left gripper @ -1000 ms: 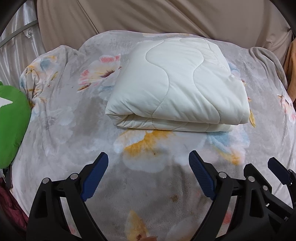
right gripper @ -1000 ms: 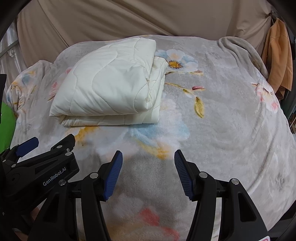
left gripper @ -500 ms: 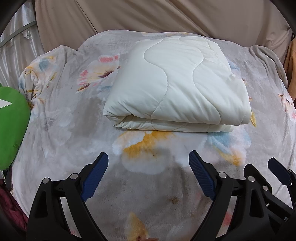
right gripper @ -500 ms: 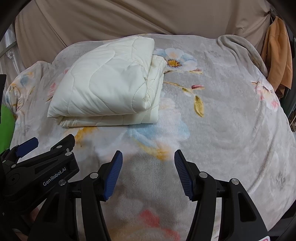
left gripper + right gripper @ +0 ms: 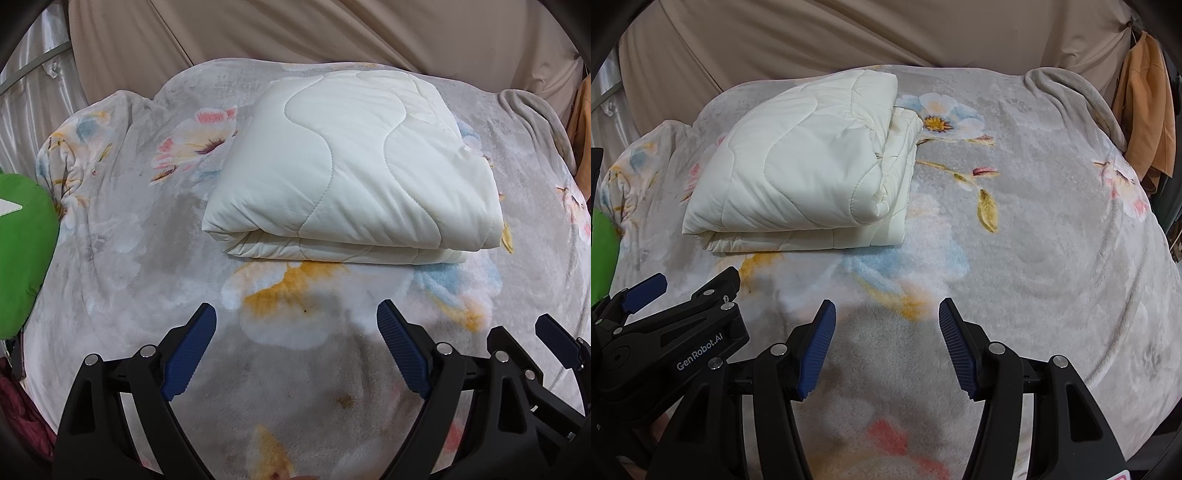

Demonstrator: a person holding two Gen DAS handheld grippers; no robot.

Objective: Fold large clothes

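Observation:
A cream quilted blanket [image 5: 351,170] lies folded in a thick rectangle on the floral grey bedspread [image 5: 140,258]. It also shows in the right wrist view [image 5: 805,170], at the upper left. My left gripper [image 5: 295,332] is open and empty, held above the bedspread a little in front of the fold's near edge. My right gripper [image 5: 886,325] is open and empty, in front of and to the right of the blanket. The left gripper's body shows at the lower left of the right wrist view [image 5: 665,332].
A green cushion [image 5: 18,251] lies at the bed's left edge. A beige curtain [image 5: 295,33] hangs behind the bed. An orange cloth [image 5: 1148,110] hangs at the far right. A rumpled grey fold [image 5: 1071,92] sits at the far right corner.
Both grippers have drifted slightly; the folded blanket sits a little lower and nearer in both views. Both stay open and empty.

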